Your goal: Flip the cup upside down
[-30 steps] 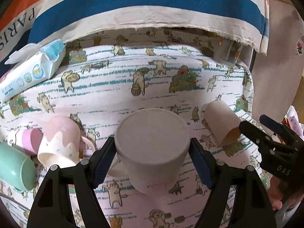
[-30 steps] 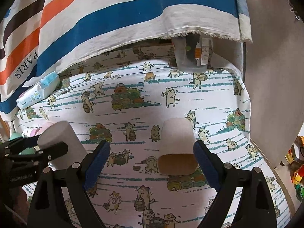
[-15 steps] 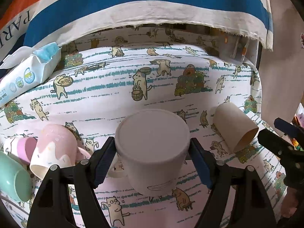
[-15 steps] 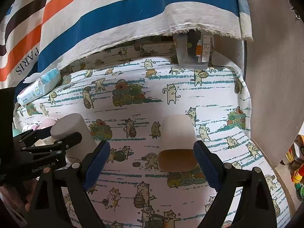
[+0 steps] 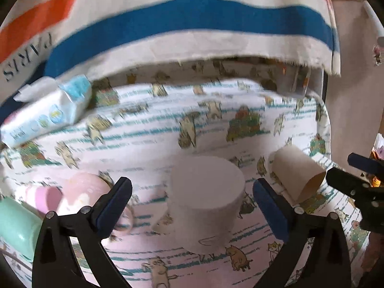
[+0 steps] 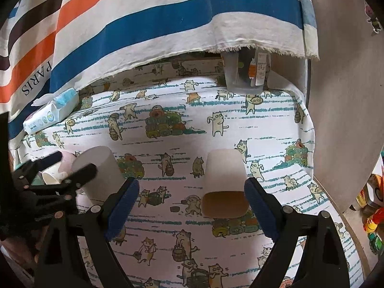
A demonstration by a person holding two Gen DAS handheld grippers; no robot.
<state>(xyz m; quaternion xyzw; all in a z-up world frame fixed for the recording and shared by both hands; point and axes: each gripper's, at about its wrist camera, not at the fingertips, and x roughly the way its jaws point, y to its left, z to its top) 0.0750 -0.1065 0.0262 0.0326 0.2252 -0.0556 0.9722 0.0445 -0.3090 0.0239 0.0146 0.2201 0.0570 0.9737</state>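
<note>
Between my left gripper (image 5: 192, 206) jaws, spread wide: grey cup (image 5: 207, 201) base-up on table (image 5: 148, 132), freed. Right gripper (image 6: 192, 206) open, paper cup (image 6: 224, 184) lying at 1 o'clock.

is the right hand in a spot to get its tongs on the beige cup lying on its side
Probably yes: the beige cup lies on its side straight ahead of the open right tongs, mouth toward them, nothing between.

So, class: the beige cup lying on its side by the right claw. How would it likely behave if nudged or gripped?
The beige cup lies on its side on the cat-print cloth, so a sideways nudge would probably roll it. It looks thin-walled, likely light. Its smooth tapered wall might slip between the open right claw's pads.
</note>
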